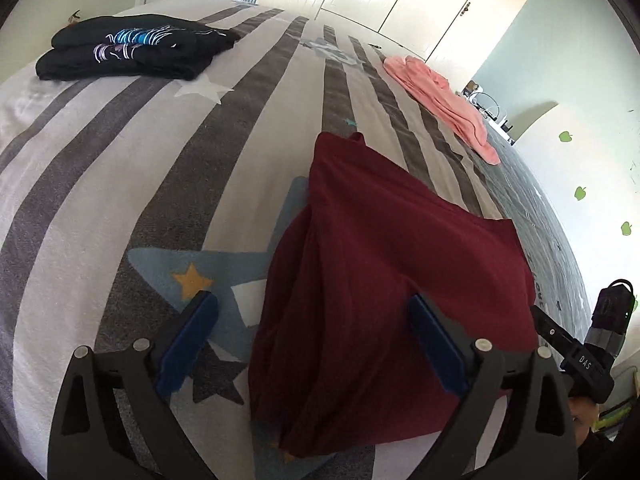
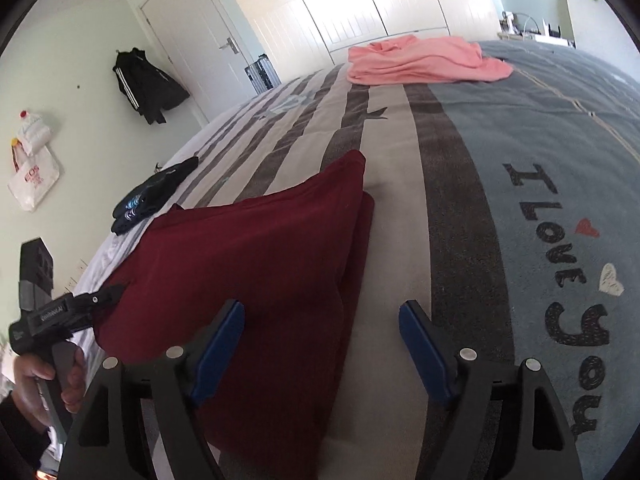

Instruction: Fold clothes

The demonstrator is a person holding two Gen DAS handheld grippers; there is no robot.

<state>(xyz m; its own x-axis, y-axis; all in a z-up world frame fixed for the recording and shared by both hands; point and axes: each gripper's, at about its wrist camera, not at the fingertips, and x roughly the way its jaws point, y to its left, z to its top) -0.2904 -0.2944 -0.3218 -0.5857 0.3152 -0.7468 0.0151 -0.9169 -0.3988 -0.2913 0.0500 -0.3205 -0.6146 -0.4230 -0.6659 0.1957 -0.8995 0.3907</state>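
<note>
On my far left two folded black tops [image 1: 132, 46] lie stacked on the striped bedspread [image 1: 120, 168]. My left gripper [image 1: 312, 316] hangs over the bed with its jaws spread wide, gripping nothing; its left pad [image 1: 188, 344] is over the bare bedspread with its star print, its right pad [image 1: 436, 344] over the dark red garment [image 1: 392, 264]. That garment lies folded on the bed just ahead of me, between my two grippers. My right gripper [image 2: 322, 322] is also open and empty, its left pad [image 2: 218, 342] over the red cloth's edge, its right pad [image 2: 426, 346] over bare bedspread. Farther off to the right, a pink garment [image 2: 420, 60] lies crumpled near the bed's far edge.
</note>
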